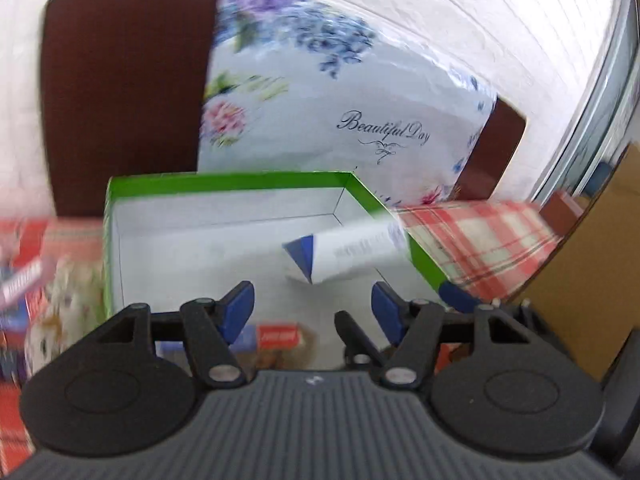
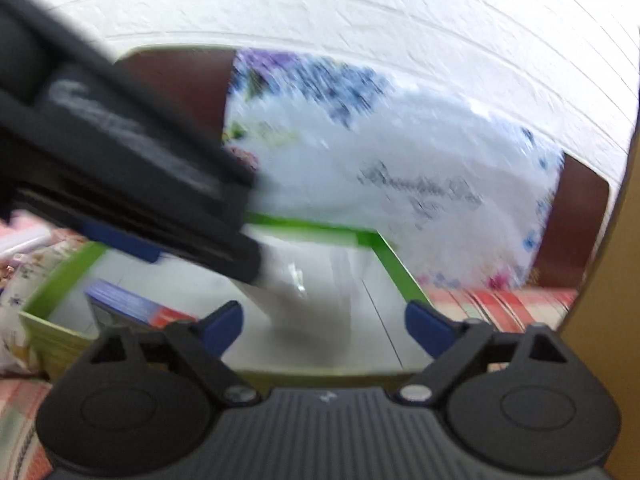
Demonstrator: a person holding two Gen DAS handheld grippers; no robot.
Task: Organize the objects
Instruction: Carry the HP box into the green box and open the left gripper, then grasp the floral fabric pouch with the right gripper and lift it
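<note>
A shallow box (image 1: pixel 224 182) with green walls and a white floor stands on a red plaid cloth. A white and blue carton (image 1: pixel 340 249) lies tilted inside it against the right wall. My left gripper (image 1: pixel 313 310) is open and empty, above the box's near edge. In the right wrist view the same box (image 2: pixel 390 260) lies ahead, with a purple and red pack (image 2: pixel 132 304) at its near left. My right gripper (image 2: pixel 325 322) is open and empty over the box's near edge. The left gripper's dark body (image 2: pixel 120 168) crosses the left of that view, blurred.
A floral pillow (image 1: pixel 320 92) printed "Beautiful Day" leans on a dark brown headboard (image 1: pixel 120 92) behind the box. Red and floral packs (image 1: pixel 44 280) lie left of the box. A small red pack (image 1: pixel 278 336) lies below my left gripper. A brown board (image 1: pixel 592 280) stands at right.
</note>
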